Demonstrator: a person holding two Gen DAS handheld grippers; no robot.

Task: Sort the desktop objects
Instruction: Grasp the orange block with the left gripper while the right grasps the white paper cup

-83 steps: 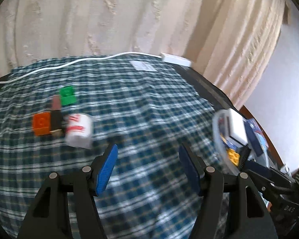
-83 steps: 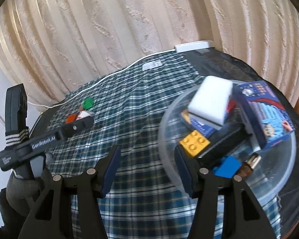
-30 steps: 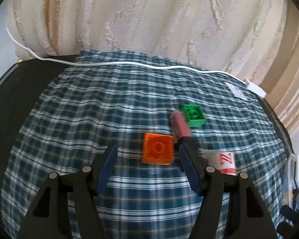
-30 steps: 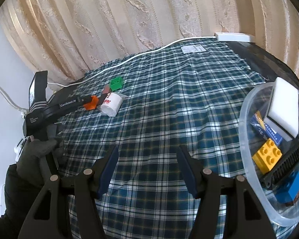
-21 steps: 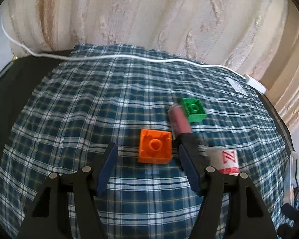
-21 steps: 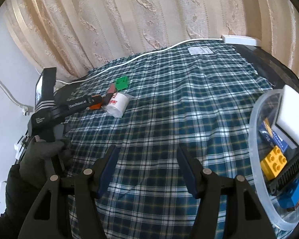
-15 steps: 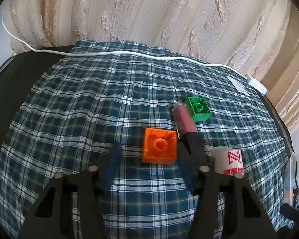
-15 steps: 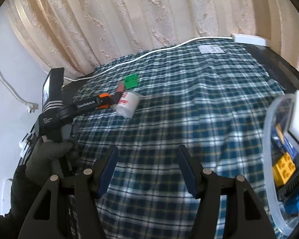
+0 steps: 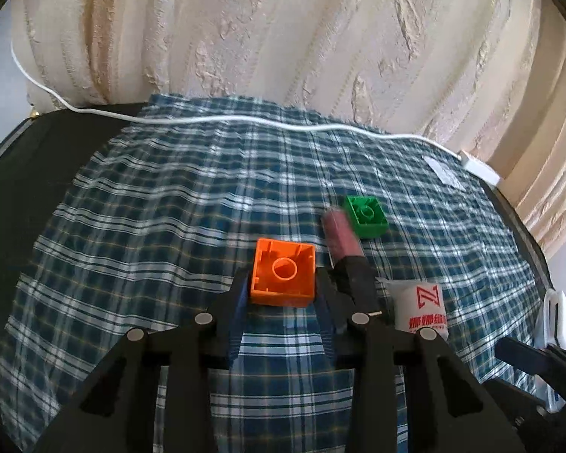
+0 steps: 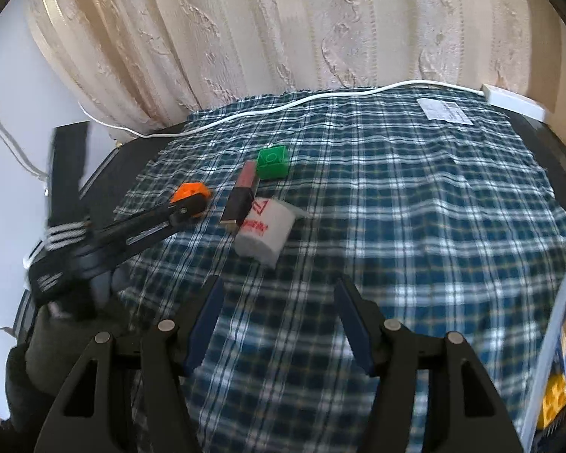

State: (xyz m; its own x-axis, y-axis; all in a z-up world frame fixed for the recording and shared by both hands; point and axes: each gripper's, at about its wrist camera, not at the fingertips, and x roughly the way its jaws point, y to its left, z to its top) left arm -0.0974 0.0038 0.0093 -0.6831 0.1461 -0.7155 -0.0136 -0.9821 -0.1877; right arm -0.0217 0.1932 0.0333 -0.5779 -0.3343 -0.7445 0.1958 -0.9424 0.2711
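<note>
Orange brick (image 9: 283, 272) sits upside down on the plaid tabletop (image 9: 169, 226), between the left gripper (image 9: 281, 294) fingers; jaws closing, pads flanking its sides for pickup. Right gripper (image 10: 277, 321) hangs released, empty.

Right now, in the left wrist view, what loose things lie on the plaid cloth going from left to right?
orange block → lipstick → green block → white packet

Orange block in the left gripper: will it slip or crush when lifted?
Orange block looks like hollow rigid plastic, so probably light and unlikely to crush. Left gripper jaws are closing on its flat sides, so grip should hold, though smooth plastic might slip.
</note>
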